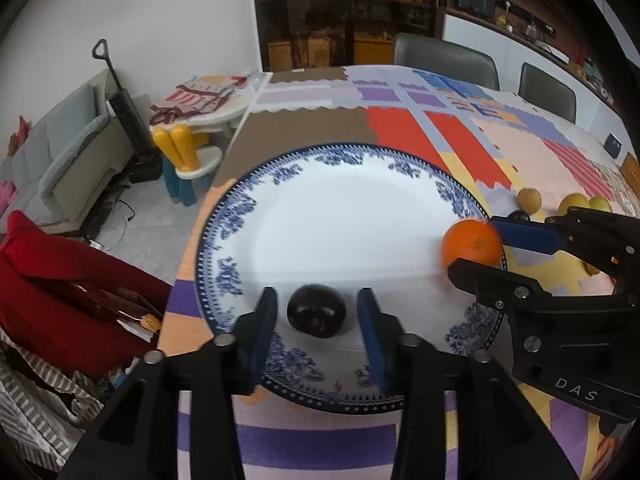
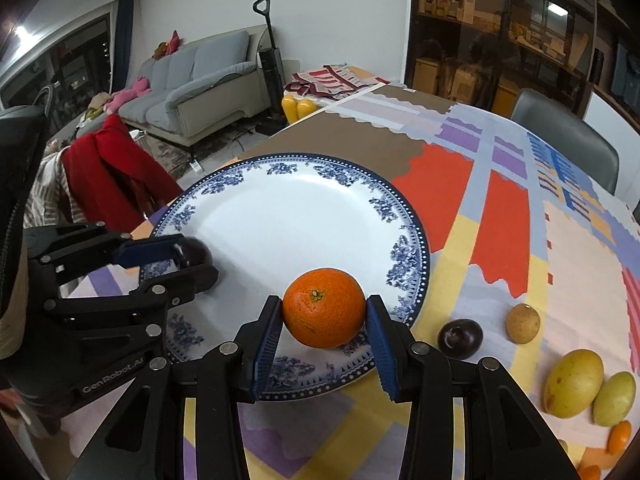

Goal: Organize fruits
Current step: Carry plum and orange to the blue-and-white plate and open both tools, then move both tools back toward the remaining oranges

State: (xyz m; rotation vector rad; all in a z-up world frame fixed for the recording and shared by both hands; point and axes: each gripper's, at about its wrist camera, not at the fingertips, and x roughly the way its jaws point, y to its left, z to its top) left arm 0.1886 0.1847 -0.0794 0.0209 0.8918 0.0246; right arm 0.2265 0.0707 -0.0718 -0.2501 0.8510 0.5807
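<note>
A white plate with a blue floral rim (image 1: 344,224) (image 2: 288,208) lies on the patchwork tablecloth. A dark plum (image 1: 316,310) rests on the plate's near edge between my left gripper's (image 1: 318,320) open fingers, with gaps on both sides; in the right wrist view it is partly hidden behind the left gripper (image 2: 188,256). My right gripper (image 2: 324,328) is shut on an orange mandarin (image 2: 324,308) (image 1: 472,242) just above the plate's near right rim. It also shows in the left wrist view (image 1: 492,248).
On the cloth right of the plate lie a second dark plum (image 2: 460,338), a small brown fruit (image 2: 522,324), two yellow-green fruits (image 2: 574,384) (image 2: 614,398) and small orange fruits (image 2: 620,436). Chairs stand behind the table, a red garment (image 2: 116,176) at its left edge.
</note>
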